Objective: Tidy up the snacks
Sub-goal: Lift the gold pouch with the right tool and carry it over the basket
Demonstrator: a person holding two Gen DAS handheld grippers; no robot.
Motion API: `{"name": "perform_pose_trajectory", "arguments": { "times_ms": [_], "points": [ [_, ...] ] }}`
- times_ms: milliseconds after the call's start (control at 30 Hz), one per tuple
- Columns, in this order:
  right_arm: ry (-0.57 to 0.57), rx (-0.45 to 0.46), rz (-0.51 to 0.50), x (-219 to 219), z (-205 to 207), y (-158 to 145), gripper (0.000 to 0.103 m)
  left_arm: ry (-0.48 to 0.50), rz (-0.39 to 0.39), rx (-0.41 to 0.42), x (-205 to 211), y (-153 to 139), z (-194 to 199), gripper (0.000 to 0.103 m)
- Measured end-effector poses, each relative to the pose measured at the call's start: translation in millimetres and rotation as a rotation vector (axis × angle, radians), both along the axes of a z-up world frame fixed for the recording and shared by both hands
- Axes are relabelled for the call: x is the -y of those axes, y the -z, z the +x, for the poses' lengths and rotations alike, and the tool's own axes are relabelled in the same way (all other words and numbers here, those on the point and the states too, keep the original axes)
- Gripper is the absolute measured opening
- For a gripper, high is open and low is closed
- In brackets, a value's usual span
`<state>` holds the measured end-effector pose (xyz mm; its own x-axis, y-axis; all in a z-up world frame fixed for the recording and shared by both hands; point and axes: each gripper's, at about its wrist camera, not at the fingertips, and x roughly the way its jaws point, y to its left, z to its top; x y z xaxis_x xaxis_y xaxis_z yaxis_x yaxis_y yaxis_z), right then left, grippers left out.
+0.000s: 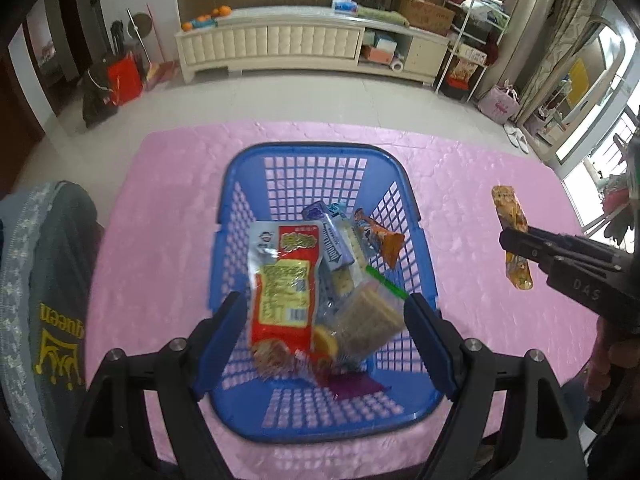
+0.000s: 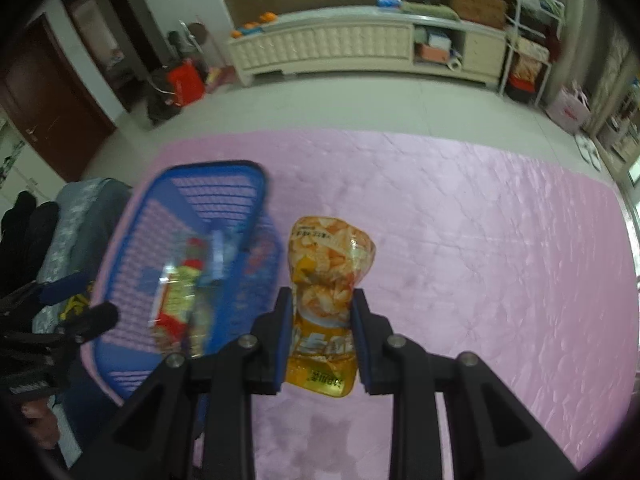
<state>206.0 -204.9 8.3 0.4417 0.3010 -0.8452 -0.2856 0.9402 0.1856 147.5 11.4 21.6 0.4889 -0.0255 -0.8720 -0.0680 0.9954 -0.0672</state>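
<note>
most snacks sit in our basket (image 1: 316, 152); our right tool (image 2: 320, 316) pinches the last orange packet (image 2: 326, 280), left tool (image 1: 324, 316) spread, at 3 o'clock of it.

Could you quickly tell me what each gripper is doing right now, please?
Left gripper: open, holding nothing, above the blue basket.
Right gripper: closed on the orange snack packet, beside the basket.

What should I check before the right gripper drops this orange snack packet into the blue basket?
1. Right gripper clamped on the orange snack packet: ok.
2. Packet lifted off the pink table cover: ok.
3. Packet over the blue basket: not ok, it is off to the basket's right.
4. Room in the basket: ok, far end bare.
5. Left gripper out of the way: not ok, open above the basket.
</note>
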Motion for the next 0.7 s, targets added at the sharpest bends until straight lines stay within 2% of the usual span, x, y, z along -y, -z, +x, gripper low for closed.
{"name": "perform_pose_trajectory", "arguments": {
  "times_ms": [100,333,700],
  "points": [
    [-0.027,0.024,0.011,-12.5,-11.0,-14.2,0.032,0.000,0.013,0.027,-5.0,-10.1,-20.3,0.079],
    [-0.075,0.056,0.024,-39.4,-31.5,-33.0,0.032,-0.012,0.015,0.057,-13.7,-22.0,-39.4,0.079],
    [-0.149,0.025,0.008,-93.1,-38.0,-18.5,0.033,-0.047,0.018,0.059,-42.5,-15.6,-57.9,0.079]
  ]
}}
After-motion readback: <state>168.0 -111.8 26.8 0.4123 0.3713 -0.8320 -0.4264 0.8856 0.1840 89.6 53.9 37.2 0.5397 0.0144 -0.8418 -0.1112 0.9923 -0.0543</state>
